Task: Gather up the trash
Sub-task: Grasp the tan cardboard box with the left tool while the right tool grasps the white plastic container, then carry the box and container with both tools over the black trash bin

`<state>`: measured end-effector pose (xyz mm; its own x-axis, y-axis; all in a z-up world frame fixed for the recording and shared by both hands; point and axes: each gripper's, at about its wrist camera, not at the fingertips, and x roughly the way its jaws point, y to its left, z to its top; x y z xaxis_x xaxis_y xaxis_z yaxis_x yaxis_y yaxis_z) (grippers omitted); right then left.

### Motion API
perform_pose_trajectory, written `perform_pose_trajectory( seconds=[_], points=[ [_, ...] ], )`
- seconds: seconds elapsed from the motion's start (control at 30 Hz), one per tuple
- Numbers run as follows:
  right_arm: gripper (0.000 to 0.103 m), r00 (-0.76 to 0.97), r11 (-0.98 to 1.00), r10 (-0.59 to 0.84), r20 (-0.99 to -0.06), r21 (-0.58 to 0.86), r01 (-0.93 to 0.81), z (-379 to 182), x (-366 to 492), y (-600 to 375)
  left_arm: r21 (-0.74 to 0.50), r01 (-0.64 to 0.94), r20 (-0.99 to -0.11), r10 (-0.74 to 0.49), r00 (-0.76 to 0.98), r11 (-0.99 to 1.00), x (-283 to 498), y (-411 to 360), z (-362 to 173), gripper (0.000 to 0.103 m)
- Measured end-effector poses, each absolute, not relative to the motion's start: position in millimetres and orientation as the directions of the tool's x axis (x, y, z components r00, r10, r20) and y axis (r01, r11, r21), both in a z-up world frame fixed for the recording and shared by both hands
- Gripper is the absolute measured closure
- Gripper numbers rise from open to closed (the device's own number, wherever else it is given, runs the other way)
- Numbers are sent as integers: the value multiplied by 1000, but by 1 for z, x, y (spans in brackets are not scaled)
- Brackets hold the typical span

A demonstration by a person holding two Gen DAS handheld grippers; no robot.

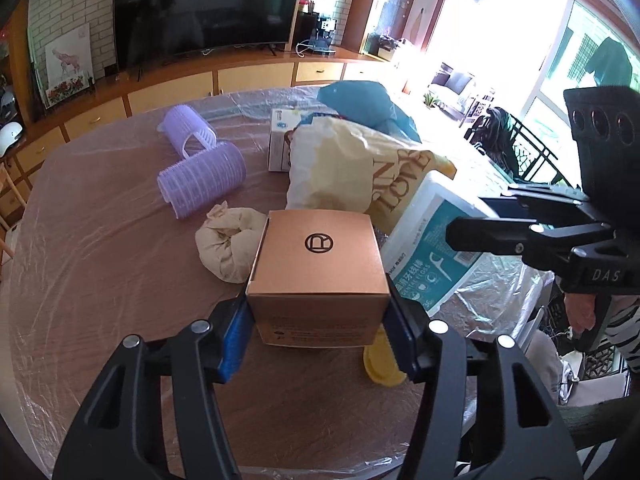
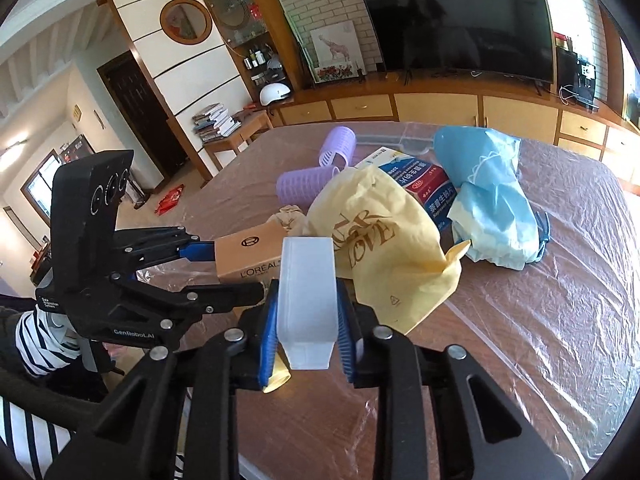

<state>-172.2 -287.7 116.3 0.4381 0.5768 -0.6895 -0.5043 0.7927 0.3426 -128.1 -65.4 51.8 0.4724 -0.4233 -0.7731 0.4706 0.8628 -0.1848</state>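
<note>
My left gripper point(image 1: 318, 332) is shut on a copper L'Oreal carton point(image 1: 318, 276), its blue pads pressed on both sides; the carton also shows in the right wrist view point(image 2: 250, 254). My right gripper point(image 2: 307, 330) is shut on a white dental floss box point(image 2: 307, 300), which shows with teal print in the left wrist view point(image 1: 434, 240). The right gripper point(image 1: 486, 220) appears at the right of the left wrist view. Behind lie a yellow bag point(image 1: 360, 168), a crumpled cream paper ball point(image 1: 228, 242), a medicine box point(image 2: 416, 184) and a blue bag point(image 2: 496, 196).
Two purple hair rollers point(image 1: 198, 160) lie at the far left of the plastic-covered wooden table point(image 1: 100, 280). A yellow lid point(image 1: 382, 364) lies below the carton. A TV point(image 1: 204, 8) on cabinets stands behind the table.
</note>
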Motion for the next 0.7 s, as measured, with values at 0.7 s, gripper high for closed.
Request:
perform_pose_trajectory(
  seconds=[0.7],
  points=[
    [77, 488, 807, 586, -647, 409, -427, 138, -211, -327, -222, 475, -729, -468, 499, 852, -161, -47, 80, 44]
  ],
)
